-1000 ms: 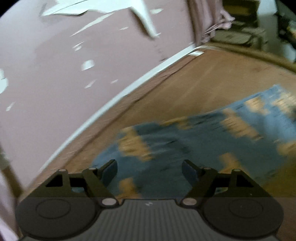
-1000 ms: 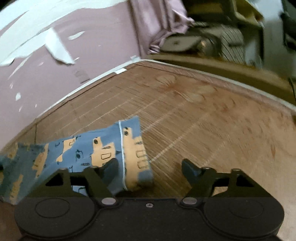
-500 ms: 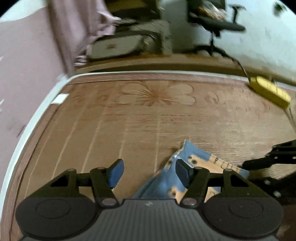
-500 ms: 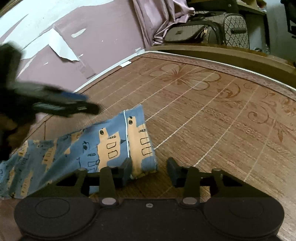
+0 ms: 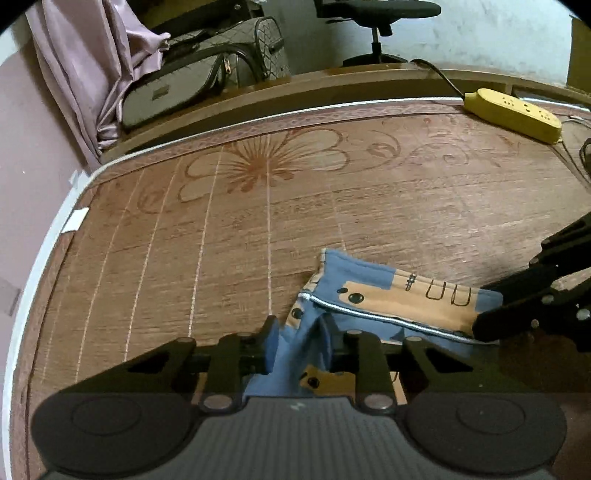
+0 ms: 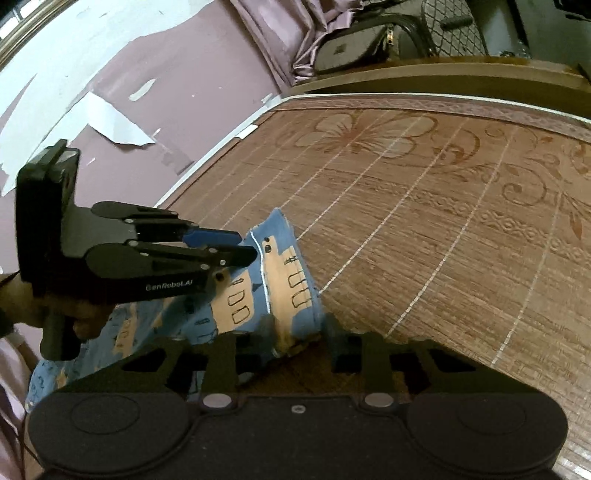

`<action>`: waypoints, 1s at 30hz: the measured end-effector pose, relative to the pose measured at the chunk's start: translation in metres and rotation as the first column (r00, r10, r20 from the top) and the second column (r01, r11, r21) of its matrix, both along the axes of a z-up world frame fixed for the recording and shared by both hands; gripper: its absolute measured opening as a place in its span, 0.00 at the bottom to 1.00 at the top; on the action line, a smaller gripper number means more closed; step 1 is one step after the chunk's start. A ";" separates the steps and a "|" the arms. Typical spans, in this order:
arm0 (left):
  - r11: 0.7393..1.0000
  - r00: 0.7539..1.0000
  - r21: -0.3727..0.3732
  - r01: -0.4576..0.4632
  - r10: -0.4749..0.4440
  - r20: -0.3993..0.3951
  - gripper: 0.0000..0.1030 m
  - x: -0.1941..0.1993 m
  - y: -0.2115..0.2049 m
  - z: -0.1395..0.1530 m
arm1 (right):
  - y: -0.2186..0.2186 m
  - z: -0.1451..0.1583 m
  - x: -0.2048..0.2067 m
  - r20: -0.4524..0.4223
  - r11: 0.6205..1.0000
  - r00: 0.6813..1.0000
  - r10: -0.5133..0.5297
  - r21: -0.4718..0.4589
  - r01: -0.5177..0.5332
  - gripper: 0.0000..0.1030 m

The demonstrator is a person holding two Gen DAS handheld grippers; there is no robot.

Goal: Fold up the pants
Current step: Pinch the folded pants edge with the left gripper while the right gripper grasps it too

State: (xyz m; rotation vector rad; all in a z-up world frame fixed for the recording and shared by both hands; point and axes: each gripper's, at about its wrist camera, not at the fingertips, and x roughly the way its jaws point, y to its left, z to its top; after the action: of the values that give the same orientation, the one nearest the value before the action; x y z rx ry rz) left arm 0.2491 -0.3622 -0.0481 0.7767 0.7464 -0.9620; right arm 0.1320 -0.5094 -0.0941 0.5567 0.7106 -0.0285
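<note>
Pants [image 5: 373, 299] in blue with orange print are laid on a woven mat [image 5: 258, 229], one end now bunched. That end is pinched at both corners: the left tool [image 5: 301, 336], spread a second ago, is now pressed onto cloth, and the right tool [image 6: 295, 332] likewise. With both grips made, the fold can probably be carried over.

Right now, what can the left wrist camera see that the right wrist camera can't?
Only the left wrist view shows the yellow power strip and an office chair. Only the right wrist view shows the peeling wall and the whole left gripper in a hand. Both show the blue pants on the woven mat, the grey bag, and fabric between each camera's own fingers.
</note>
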 end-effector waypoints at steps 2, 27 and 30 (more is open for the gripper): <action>1.000 1.000 0.004 -0.023 0.023 0.005 0.29 0.000 -0.002 0.002 | 0.001 0.000 0.000 0.006 1.000 1.000 -0.003 -0.003 0.003 0.14; 0.888 0.849 0.249 -0.386 0.447 -0.282 0.18 0.016 -0.053 0.035 | 0.097 0.022 -0.014 0.117 0.798 0.930 0.349 -0.557 -0.230 0.09; 0.878 0.815 0.220 -0.424 0.476 -0.329 0.09 0.021 -0.041 0.034 | 0.097 0.023 -0.016 0.123 0.794 0.927 0.355 -0.563 -0.229 0.09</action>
State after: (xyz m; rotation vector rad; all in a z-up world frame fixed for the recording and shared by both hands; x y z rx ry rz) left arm 0.2701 -0.4028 -0.0145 0.4942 1.2819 -0.6280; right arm 0.1158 -0.4126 -0.0707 -0.1044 0.5272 0.1220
